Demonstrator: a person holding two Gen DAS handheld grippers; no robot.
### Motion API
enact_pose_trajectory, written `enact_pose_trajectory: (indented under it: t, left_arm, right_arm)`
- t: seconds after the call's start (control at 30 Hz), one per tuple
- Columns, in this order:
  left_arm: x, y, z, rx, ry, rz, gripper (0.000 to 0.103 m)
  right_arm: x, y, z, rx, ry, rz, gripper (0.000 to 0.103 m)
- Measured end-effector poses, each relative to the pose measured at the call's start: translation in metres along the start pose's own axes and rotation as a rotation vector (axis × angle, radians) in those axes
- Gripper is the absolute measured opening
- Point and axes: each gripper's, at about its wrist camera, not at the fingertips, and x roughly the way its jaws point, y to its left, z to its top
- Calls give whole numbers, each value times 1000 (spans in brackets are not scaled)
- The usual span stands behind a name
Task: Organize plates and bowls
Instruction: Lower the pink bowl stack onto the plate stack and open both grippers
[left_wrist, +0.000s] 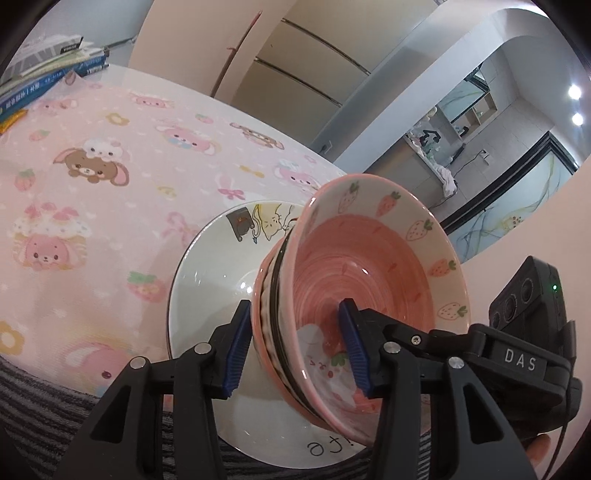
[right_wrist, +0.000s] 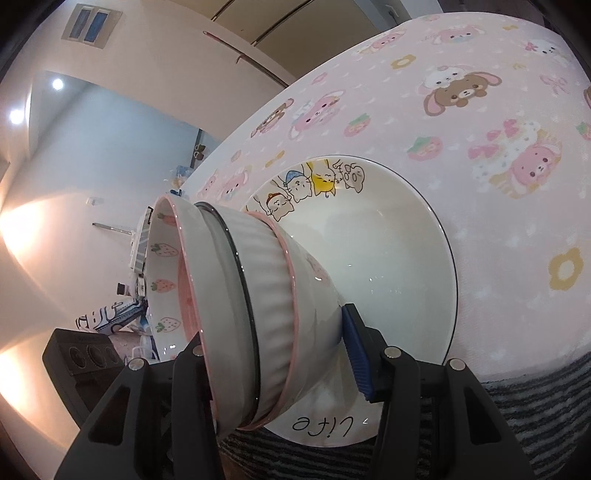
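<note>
Pretty bright indoor light overall, with two round ceiling spots (left_wrist: 574, 103) blown out in the left wrist view. The right wrist view has a warm orange glare patch (right_wrist: 26, 236) washing out the wall. Small highlights glint on the white plate (right_wrist: 388, 258). Heavy fisheye bending and dark corners in both; the centres stay sharp.

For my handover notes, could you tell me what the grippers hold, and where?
Both grippers, left and right, clamp the nested bowl stack by opposite rims, tilted above the white plate.
</note>
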Motion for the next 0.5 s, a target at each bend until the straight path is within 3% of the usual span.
enact_pose_trajectory:
  t: [0.27, 0.5]
  left_arm:
    - [2, -13, -6, 57, -6, 34, 42]
    - [-4, -20, -5, 116, -17, 65, 31]
  right_arm:
    - [2, -8, 1, -14, 23, -9, 52]
    - [-4, -11, 0, -43, 19, -18, 52]
